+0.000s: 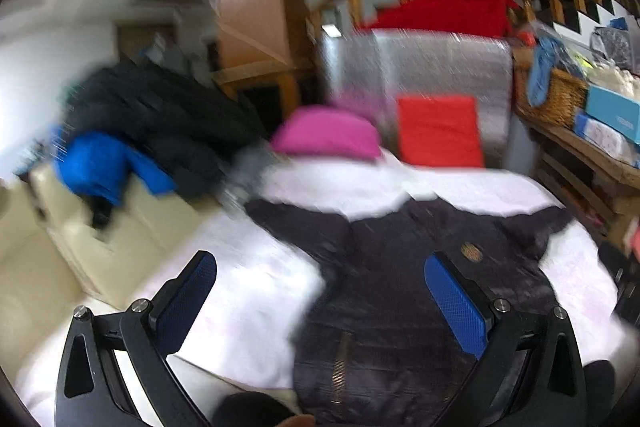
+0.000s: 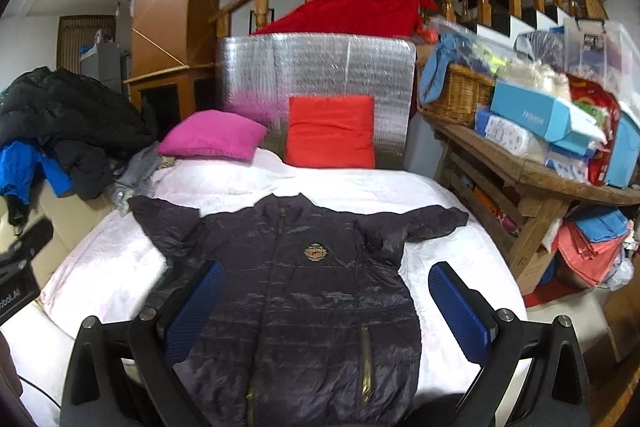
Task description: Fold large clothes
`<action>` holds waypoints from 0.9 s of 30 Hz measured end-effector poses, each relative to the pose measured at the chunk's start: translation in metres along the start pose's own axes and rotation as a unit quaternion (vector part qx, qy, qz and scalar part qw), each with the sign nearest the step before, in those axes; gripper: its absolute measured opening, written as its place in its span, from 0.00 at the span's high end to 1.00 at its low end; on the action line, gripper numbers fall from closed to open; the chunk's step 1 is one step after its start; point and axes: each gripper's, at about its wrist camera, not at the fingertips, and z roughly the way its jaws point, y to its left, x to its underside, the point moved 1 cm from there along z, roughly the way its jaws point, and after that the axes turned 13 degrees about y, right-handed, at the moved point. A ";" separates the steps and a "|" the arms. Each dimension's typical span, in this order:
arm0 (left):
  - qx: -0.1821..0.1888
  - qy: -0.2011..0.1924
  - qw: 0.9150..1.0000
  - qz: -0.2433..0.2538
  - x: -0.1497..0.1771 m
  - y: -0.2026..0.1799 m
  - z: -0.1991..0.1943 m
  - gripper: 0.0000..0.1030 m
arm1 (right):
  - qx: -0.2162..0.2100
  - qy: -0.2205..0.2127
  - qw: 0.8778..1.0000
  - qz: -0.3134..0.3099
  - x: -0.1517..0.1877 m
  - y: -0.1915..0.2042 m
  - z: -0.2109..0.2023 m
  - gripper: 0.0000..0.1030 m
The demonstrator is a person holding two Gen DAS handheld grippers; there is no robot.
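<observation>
A long dark quilted jacket (image 2: 304, 291) lies flat and face up on a white bedspread (image 2: 104, 267), sleeves spread out to both sides, a round badge on its chest. It also shows in the blurred left wrist view (image 1: 392, 291). My right gripper (image 2: 324, 291) is open and empty, held above the jacket's middle. My left gripper (image 1: 320, 287) is open and empty, above the jacket's left edge and the bedspread (image 1: 248, 291).
A pink pillow (image 2: 212, 135) and a red pillow (image 2: 332, 135) lie at the head of the bed against a silver panel (image 2: 316, 75). A pile of dark and blue clothes (image 2: 52, 135) sits on the left. A cluttered wooden shelf (image 2: 532, 171) stands on the right.
</observation>
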 end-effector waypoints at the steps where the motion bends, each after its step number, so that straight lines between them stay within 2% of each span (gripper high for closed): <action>1: 0.019 0.032 0.999 0.001 -0.004 -0.002 0.031 0.00 | -0.004 0.006 1.000 0.008 -0.004 -0.011 0.013 0.00; 4: 0.037 0.126 0.991 0.000 -0.009 -0.009 0.128 0.00 | -0.016 0.031 0.998 0.053 -0.025 -0.070 0.073 0.00; 6: 0.022 0.183 0.983 -0.006 -0.007 -0.017 0.199 0.00 | -0.026 0.054 0.995 0.084 -0.036 -0.114 0.116 0.00; 8: 0.004 0.209 0.978 -0.017 -0.006 -0.022 0.248 0.00 | -0.059 0.084 0.985 0.137 -0.046 -0.172 0.172 0.00; 10: 0.001 0.226 0.974 -0.029 -0.007 -0.028 0.281 0.00 | -0.092 0.110 0.970 0.198 -0.051 -0.220 0.222 0.00; 11: 0.004 0.229 0.973 -0.033 -0.008 -0.031 0.294 0.00 | -0.112 0.121 0.958 0.235 -0.053 -0.245 0.249 0.00; 12: 0.005 0.232 0.972 -0.035 -0.011 -0.039 0.310 0.00 | -0.126 0.123 0.951 0.256 -0.054 -0.257 0.263 0.00; 15: 0.002 0.243 0.970 -0.016 -0.015 -0.061 0.343 0.00 | -0.159 0.125 0.921 0.332 -0.063 -0.309 0.333 0.00; 20: -0.003 0.279 0.960 0.034 0.004 -0.084 0.385 0.00 | -0.189 0.127 0.874 0.428 -0.072 -0.359 0.423 0.00; 21: -0.002 0.258 0.966 0.026 0.007 -0.084 0.383 0.00 | -0.192 0.128 0.866 0.443 -0.073 -0.367 0.438 0.00; 25: -0.009 0.249 0.969 0.007 0.009 -0.084 0.383 0.00 | -0.175 0.148 0.844 0.484 -0.074 -0.387 0.494 0.03; 27: -0.012 0.231 0.973 0.002 0.013 -0.084 0.381 0.00 | -0.173 0.153 0.833 0.502 -0.073 -0.390 0.512 0.19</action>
